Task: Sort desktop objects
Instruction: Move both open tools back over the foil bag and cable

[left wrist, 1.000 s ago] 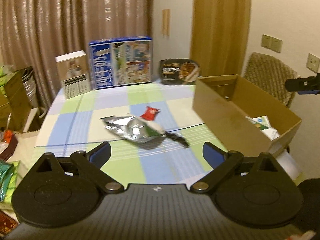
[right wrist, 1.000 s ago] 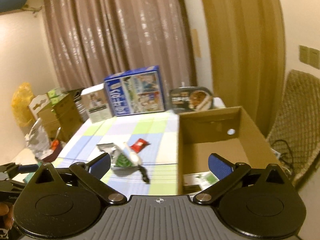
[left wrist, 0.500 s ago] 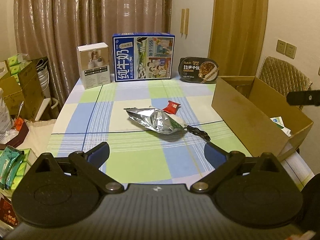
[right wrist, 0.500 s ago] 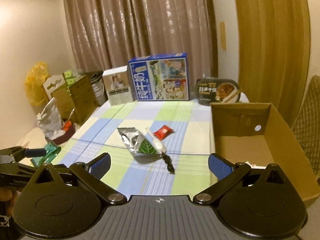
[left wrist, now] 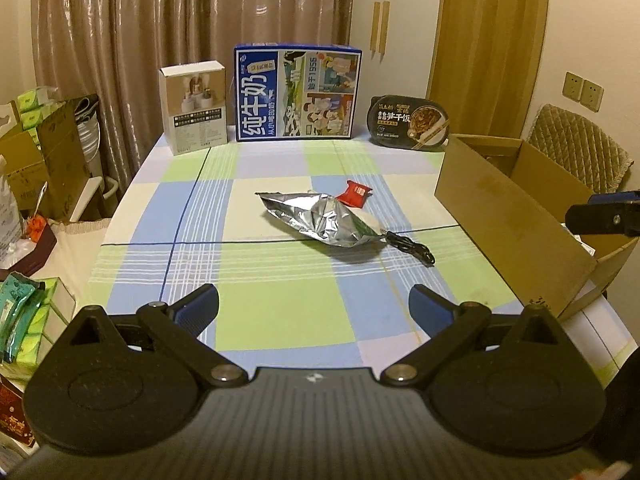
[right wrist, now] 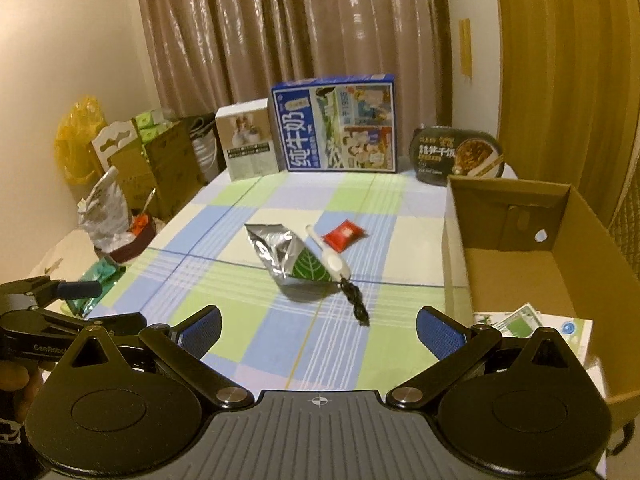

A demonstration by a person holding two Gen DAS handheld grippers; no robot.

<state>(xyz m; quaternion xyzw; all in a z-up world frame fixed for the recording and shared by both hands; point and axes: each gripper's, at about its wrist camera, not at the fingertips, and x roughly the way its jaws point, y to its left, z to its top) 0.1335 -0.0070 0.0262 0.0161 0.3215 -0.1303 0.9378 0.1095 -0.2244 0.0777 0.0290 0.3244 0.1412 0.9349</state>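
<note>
Left wrist view: checked tablecloth (left wrist: 280,280), brown curtains (left wrist: 160,40) behind.

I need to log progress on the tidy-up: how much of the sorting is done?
Done: a few paper packets already lie in the cardboard box. In hand: nothing; the left gripper and right gripper are both open and empty, above the near table edge. Left: the foil bag, red packet, white tube and black cable are on the tablecloth.
</note>
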